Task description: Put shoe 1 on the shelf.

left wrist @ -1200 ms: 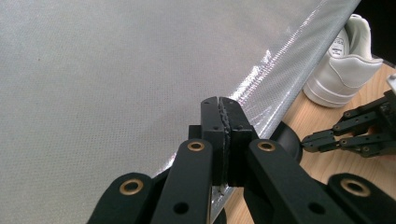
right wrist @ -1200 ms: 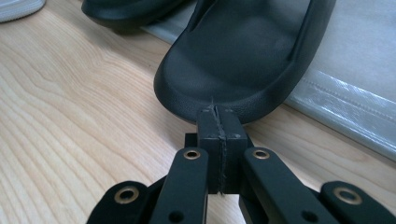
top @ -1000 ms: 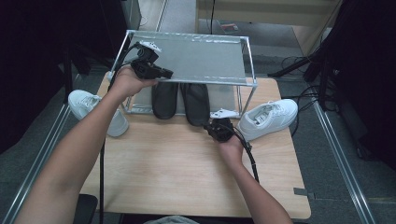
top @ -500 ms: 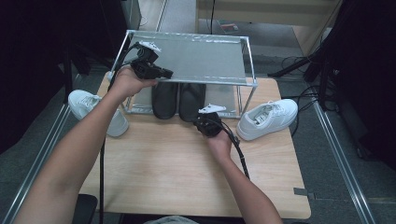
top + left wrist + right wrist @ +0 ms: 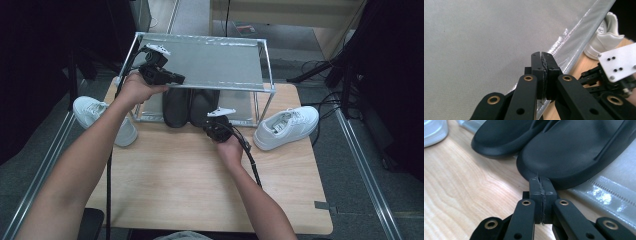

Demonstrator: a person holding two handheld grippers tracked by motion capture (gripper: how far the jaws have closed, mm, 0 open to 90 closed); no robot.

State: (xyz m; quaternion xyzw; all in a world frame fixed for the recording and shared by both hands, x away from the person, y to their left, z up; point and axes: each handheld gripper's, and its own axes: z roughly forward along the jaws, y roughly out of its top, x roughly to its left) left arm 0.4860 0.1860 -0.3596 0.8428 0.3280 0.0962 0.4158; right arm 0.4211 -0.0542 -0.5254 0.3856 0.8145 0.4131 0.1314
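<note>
Landmark: wire shoe rack (image 5: 265,65) on wooden desk (image 5: 175,185).

Count: two black slippers (image 5: 190,106), side by side on the rack's lower shelf, heels at its front edge. Two white sneakers: one (image 5: 286,127) right of the rack, one (image 5: 100,120) left of it. No legible writing or brand.

Left tool (image 5: 541,56): jaws pressed together, empty, over the rack's grey top shelf near its front left corner.

Right tool (image 5: 541,181): jaws pressed together, empty, tips at the right slipper's (image 5: 584,150) heel, in front of the rack.

table (image 5: 175,190): pale wood, smooth, matt | slippers (image 5: 579,147): black rubbery, matt | rack shelf (image 5: 479,42): grey woven cloth, shiny metal frame | sneaker, right (image 5: 286,126): white leather-like
</note>
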